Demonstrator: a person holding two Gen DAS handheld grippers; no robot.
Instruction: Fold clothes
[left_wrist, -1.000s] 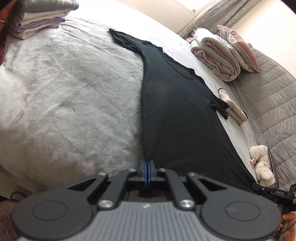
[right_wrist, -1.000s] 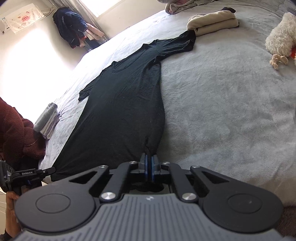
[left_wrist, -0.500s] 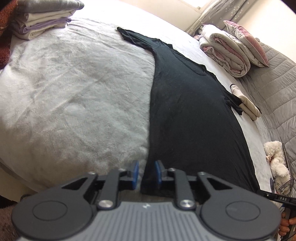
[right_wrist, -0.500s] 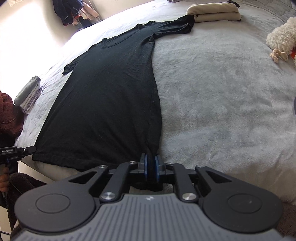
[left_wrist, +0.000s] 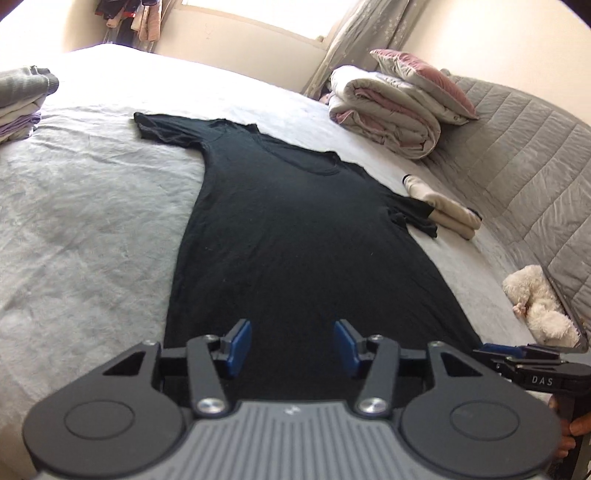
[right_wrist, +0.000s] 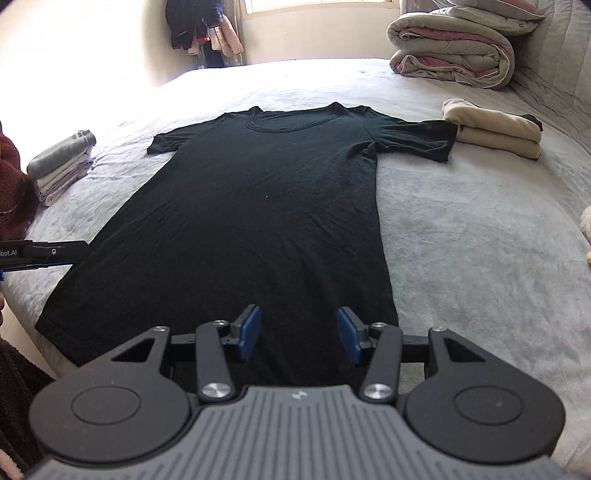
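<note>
A black T-shirt (left_wrist: 295, 236) lies flat and spread out on the grey bed cover, collar toward the far side, both short sleeves out to the sides. In the right wrist view the same T-shirt (right_wrist: 258, 206) fills the middle of the bed. My left gripper (left_wrist: 291, 345) hovers open over the shirt's near hem, nothing between its blue pads. My right gripper (right_wrist: 298, 334) also stands open above the hem, toward its right corner, holding nothing. The other gripper's tip (right_wrist: 44, 253) shows at the left edge of the right wrist view.
A folded beige garment (right_wrist: 495, 129) touches the right sleeve tip. A stack of folded clothes (right_wrist: 61, 160) sits at the left bed edge. A rolled duvet and pillow (left_wrist: 391, 107) lie at the head, a white plush toy (left_wrist: 539, 306) at the right edge.
Both grippers let go of the hem corners and opened wide. They drew back and turned to face the shirt, which now lies flat.
</note>
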